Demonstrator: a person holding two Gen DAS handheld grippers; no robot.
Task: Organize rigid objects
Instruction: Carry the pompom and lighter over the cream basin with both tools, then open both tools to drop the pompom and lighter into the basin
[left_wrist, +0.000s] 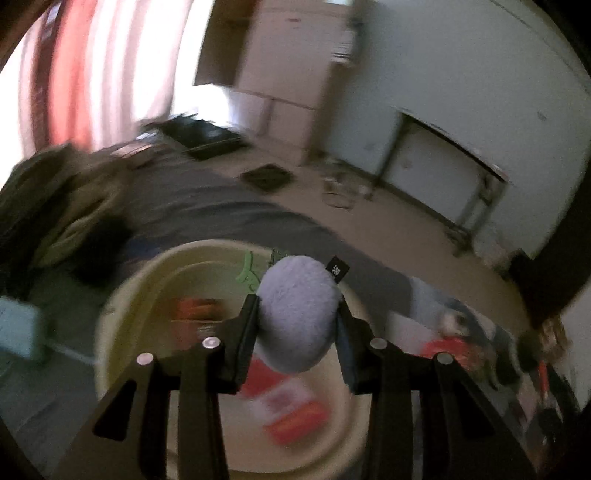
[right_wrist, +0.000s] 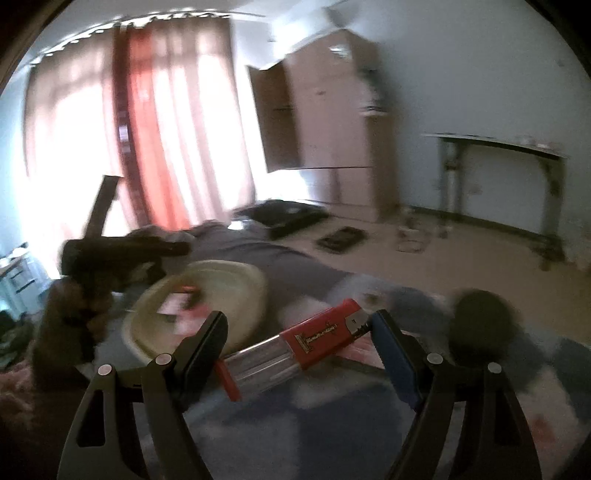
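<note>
My left gripper (left_wrist: 297, 317) is shut on a fuzzy blue-grey ball (left_wrist: 297, 314) with a black tag, held above a cream oval basin (left_wrist: 122, 306). Red and white boxes (left_wrist: 291, 406) and an orange item (left_wrist: 197, 308) lie blurred inside the basin. My right gripper (right_wrist: 299, 328) holds a red and clear box (right_wrist: 295, 347) lengthwise between its fingers, above the bed. The basin (right_wrist: 240, 295) shows to the left in the right wrist view, with the other hand and gripper (right_wrist: 110, 258) beside it.
A grey bedsheet (left_wrist: 207, 206) and a patterned blanket (right_wrist: 295, 424) cover the bed. A dark round object (right_wrist: 480, 321) lies at right. Clothes (left_wrist: 55, 199) pile at left. A wardrobe (right_wrist: 332, 129), a side table (right_wrist: 498, 177) and a dark case (right_wrist: 280, 216) on the floor stand beyond.
</note>
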